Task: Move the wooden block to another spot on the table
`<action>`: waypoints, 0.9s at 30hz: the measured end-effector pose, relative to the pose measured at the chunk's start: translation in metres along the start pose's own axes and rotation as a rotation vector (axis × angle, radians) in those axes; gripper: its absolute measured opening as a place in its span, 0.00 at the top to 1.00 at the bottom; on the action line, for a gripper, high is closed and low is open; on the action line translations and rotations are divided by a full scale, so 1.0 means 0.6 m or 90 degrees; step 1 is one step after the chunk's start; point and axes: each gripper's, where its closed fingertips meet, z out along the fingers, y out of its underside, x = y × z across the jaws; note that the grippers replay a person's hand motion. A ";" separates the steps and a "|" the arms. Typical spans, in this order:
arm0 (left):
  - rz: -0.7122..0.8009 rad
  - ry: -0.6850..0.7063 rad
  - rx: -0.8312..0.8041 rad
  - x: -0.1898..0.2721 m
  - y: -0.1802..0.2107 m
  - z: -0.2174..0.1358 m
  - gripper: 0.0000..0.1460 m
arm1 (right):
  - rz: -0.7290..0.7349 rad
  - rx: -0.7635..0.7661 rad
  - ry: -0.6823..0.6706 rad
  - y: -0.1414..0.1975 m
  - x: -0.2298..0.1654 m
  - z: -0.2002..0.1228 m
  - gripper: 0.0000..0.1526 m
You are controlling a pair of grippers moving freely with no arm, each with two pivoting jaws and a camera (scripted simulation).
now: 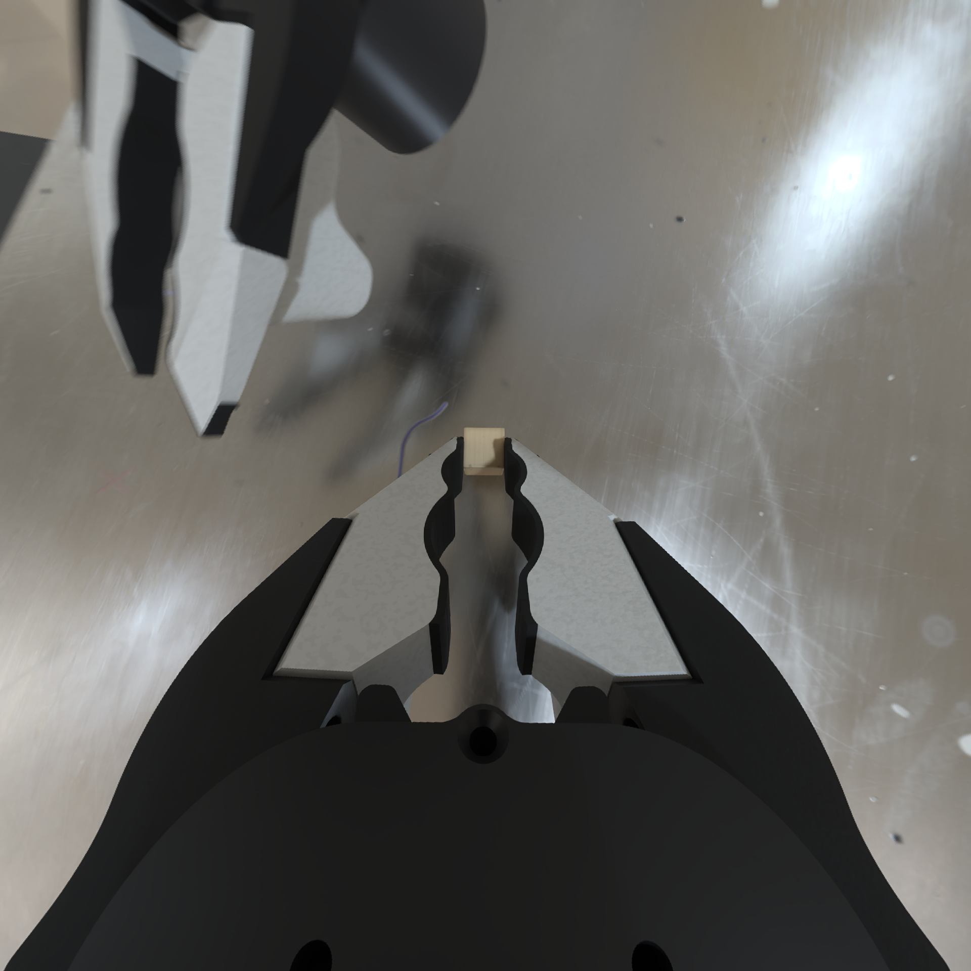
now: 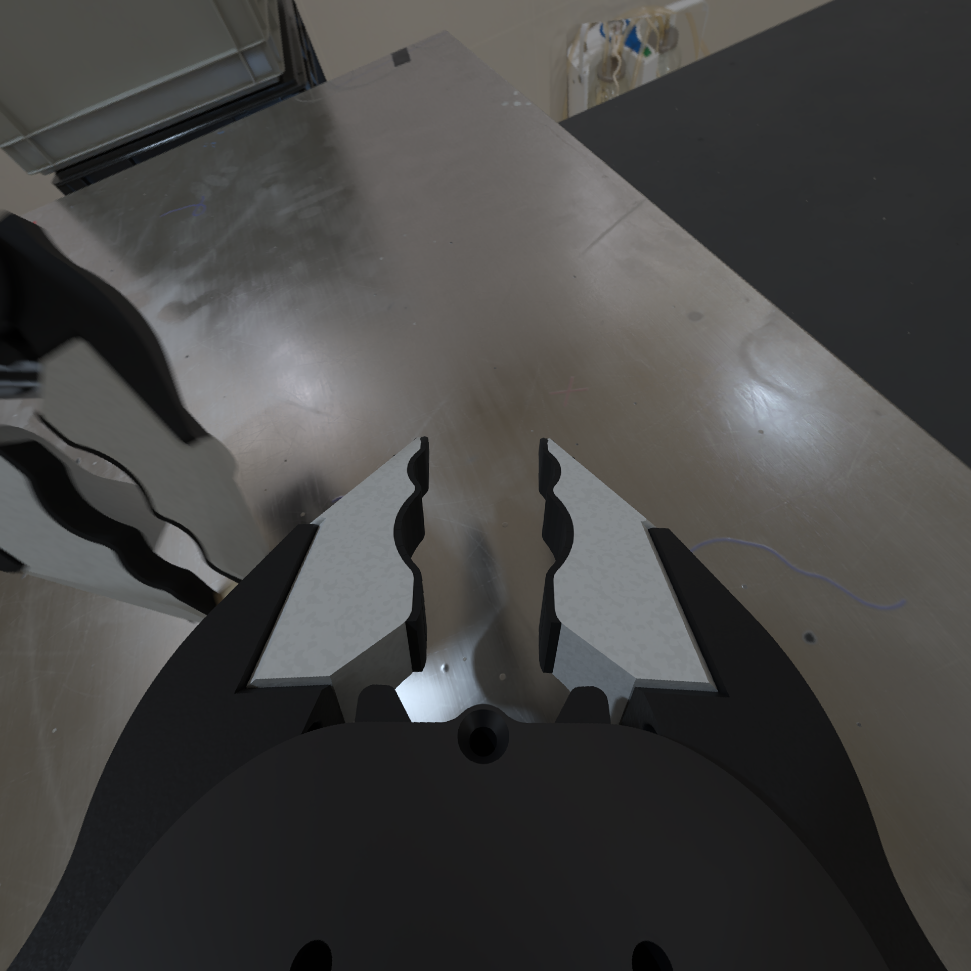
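Observation:
A small pale wooden block (image 1: 481,451) is pinched between the fingertips of my left gripper (image 1: 484,445), which is shut on it over the scratched metal table (image 1: 683,368). I cannot tell whether the block touches the table. My right gripper (image 2: 484,444) is open and empty, with its jaws well apart over the bare table (image 2: 473,315). In the left wrist view it hangs at the upper left (image 1: 176,391), apart from the block. In the right wrist view, the left gripper's fingers (image 2: 105,420) enter from the left edge, and the block is hidden.
A grey crate (image 2: 131,68) stands beyond the table's far left corner. A black surface (image 2: 814,184) borders the table's right edge, with a bundle of cables (image 2: 620,58) behind it. A thin blue thread (image 2: 788,567) lies on the table.

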 end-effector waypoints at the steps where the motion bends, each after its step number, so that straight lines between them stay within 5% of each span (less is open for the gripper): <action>1: 0.014 0.015 -0.019 0.002 0.000 0.014 0.90 | -0.004 0.003 -0.006 -0.001 -0.004 -0.002 0.73; 10: 0.026 0.057 -0.064 -0.002 0.007 0.030 0.90 | -0.043 0.010 -0.018 -0.011 -0.018 -0.043 0.69; 13: 0.021 0.069 -0.058 0.001 0.011 0.029 0.72 | -0.109 -0.019 -0.013 0.008 -0.017 -0.067 0.65; 16: 0.014 0.066 -0.050 0.003 0.009 0.031 0.70 | -0.145 -0.052 -0.005 0.042 -0.009 -0.092 0.64; 24: 0.014 0.062 -0.026 0.002 0.008 0.032 0.71 | -0.200 -0.112 -0.285 0.114 -0.124 -0.117 0.64; 27: 0.015 0.057 -0.024 0.002 0.008 0.032 0.71 | -0.196 -0.167 -0.310 0.137 -0.136 -0.113 0.63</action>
